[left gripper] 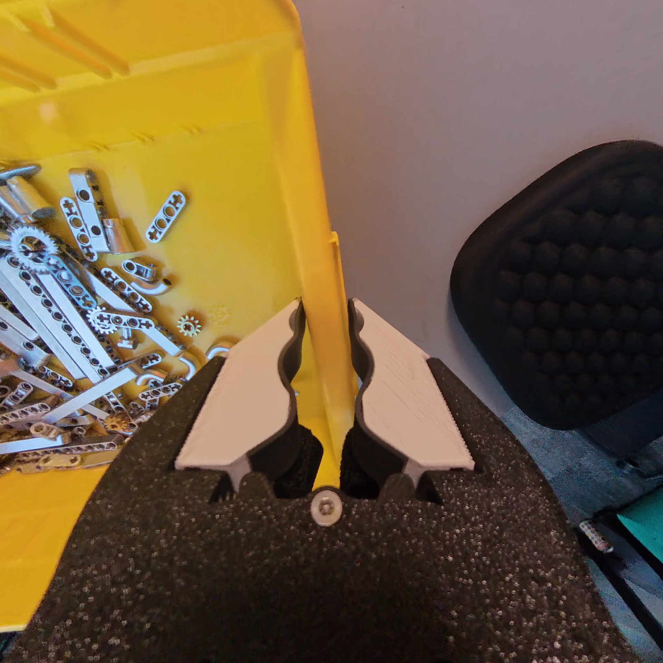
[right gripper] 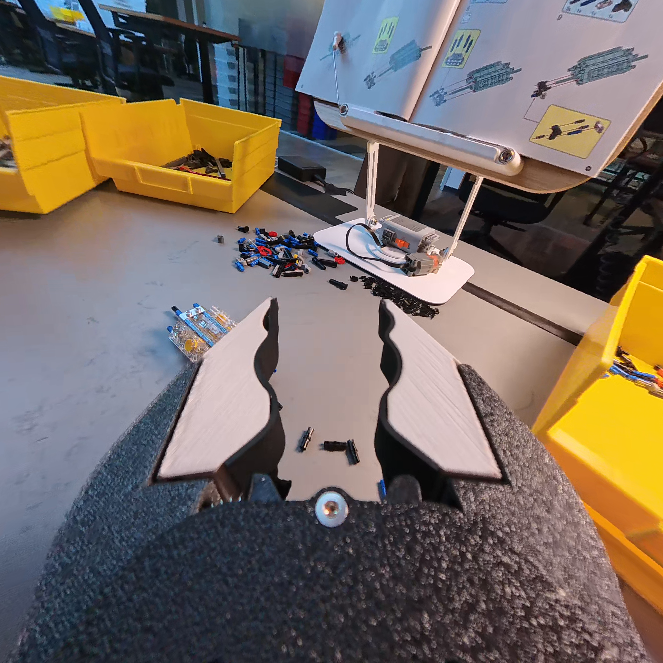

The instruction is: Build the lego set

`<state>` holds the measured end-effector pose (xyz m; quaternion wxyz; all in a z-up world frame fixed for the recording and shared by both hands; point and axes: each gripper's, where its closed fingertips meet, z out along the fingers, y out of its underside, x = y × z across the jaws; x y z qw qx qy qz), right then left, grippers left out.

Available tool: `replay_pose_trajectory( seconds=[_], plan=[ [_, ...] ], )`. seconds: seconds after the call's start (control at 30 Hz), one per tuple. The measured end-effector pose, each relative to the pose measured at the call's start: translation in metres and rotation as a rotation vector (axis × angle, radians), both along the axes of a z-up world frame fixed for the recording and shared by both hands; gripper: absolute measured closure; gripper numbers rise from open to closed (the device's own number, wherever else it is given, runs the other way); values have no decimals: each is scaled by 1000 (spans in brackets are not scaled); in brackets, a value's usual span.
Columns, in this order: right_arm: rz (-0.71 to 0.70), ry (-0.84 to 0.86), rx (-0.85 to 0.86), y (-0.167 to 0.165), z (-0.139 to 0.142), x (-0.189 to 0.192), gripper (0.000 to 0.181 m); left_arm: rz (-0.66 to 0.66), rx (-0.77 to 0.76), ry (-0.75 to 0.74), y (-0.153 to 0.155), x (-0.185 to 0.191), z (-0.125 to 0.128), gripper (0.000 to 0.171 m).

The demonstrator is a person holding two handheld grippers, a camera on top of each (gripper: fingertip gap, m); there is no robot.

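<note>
The left tool (left gripper: 325,362) is clamped on the side wall of a rigid yellow plastic bin (left gripper: 308,201). The bin holds a loose pile of grey perforated beams and gears (left gripper: 71,323); it looks stiff and light, and the rim is its best hold. A black dimpled cushion (left gripper: 574,287) lies beside it. The right tool (right gripper: 328,358) hovers with its fingers apart over the grey table (right gripper: 89,287), above three small black pins (right gripper: 333,445). Farther off are a clear gearbox block (right gripper: 195,328), a mixed pile of pins (right gripper: 280,251) and a book stand (right gripper: 412,276). There is open room in the centre, with yellow bins (right gripper: 179,158) at the edges.

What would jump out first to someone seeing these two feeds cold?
In the left wrist view, the left gripper is clamped on the side wall of a yellow bin, with a heap of grey beams and gears inside at left. In the right wrist view, the right gripper is open above the grey table, three black pins between its fingers, and an instruction booklet propped on a stand beyond.
</note>
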<state>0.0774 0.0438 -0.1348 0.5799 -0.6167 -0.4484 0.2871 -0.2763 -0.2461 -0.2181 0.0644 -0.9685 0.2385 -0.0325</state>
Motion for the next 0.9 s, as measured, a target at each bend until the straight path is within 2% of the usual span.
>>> replay_pose_trajectory(
  seconds=[0.07,0.13,0.2,0.23,0.3,0.37,0.47,0.7,0.77,0.9],
  plan=[
    [-2,-3,-2,1,-1,-1,127,-19,-5,16,1,1,-6,149],
    [-4,-3,-4,1,-1,-1,127,-16,-1,-17,2,1,2,149],
    [-4,-4,-7,1,-1,-1,127,10,37,-53,6,-7,24,141],
    [-4,-4,-9,2,-2,-1,127,40,86,-33,12,-19,39,149],
    [-7,-3,-12,3,-2,-1,127,91,169,17,22,-49,67,150],
    [-9,-4,-10,4,-2,-2,127,120,182,44,23,-72,80,150],
    [-8,-10,-4,4,-2,-4,127,87,91,99,15,-96,66,148],
    [-34,-30,-6,8,-4,3,127,0,-109,156,-1,-107,5,144],
    [-39,-36,-7,9,-4,3,127,-27,-135,207,-1,-113,-4,144],
    [-34,-49,-8,10,-7,-2,127,-32,-129,176,6,-111,-11,146]
  ],
)
